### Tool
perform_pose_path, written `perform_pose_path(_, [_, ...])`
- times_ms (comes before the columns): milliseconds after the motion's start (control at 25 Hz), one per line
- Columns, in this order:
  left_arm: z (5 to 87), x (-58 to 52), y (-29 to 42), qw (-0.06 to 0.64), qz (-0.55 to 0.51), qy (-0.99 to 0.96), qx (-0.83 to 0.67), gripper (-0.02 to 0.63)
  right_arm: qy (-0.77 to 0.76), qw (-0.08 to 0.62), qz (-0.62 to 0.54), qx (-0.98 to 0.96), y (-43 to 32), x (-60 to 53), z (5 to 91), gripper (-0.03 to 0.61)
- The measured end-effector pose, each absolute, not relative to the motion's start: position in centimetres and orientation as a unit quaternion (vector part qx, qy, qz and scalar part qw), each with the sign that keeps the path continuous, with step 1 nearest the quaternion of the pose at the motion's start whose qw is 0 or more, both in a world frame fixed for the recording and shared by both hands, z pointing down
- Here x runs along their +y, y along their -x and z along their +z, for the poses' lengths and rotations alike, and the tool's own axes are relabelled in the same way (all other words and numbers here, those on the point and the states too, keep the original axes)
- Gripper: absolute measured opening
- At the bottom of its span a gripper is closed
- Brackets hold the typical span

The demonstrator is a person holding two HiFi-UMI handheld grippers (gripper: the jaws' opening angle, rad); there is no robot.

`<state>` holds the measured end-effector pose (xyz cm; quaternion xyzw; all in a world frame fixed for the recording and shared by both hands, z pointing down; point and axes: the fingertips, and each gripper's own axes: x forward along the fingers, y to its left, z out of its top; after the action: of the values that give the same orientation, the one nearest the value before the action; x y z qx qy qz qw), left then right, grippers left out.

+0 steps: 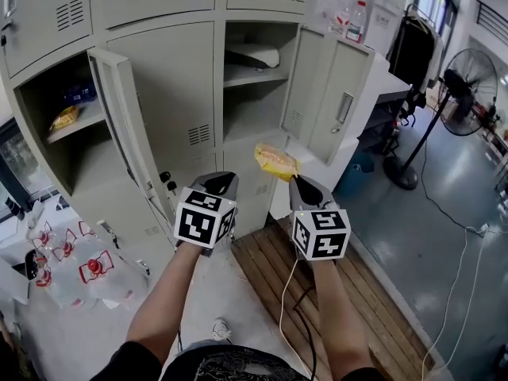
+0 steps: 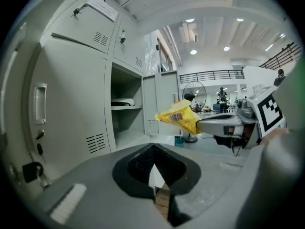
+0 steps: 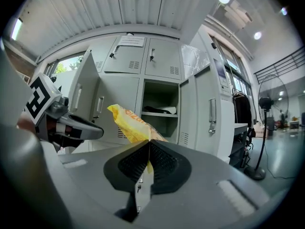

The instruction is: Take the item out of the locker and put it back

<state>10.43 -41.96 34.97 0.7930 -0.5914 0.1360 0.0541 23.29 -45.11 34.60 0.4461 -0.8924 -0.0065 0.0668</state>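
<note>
My right gripper is shut on a yellow snack packet, held in the air in front of the open middle locker. The right gripper view shows the yellow packet sticking up from the closed jaws. My left gripper hangs beside it, shut with nothing in it. From the left gripper view the packet and the right gripper appear to the right, before the locker. A dark and white item lies on the locker's upper shelf.
The locker's door stands open to the right. A second locker at left is open too, with a yellow packet on its shelf. Bottled water packs lie at lower left. Wooden planks lie underfoot; a standing fan is at right.
</note>
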Motion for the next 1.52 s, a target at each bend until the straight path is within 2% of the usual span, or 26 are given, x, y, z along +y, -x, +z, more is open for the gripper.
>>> perform_pose_path(840, [33.7,-48.2,-7.2,0.033,0.124,-0.807,-0.576,0.0,-0.482,0.081,-0.007,-0.872,-19.2,-51.6,34.7,0.026])
perform_pose_path(1520, [35.2,-54.4,-3.8,0.055,0.135,-0.734,-0.663,0.0,-0.386,0.102,-0.017,-0.917,-15.2,-62.4,37.1,0.026])
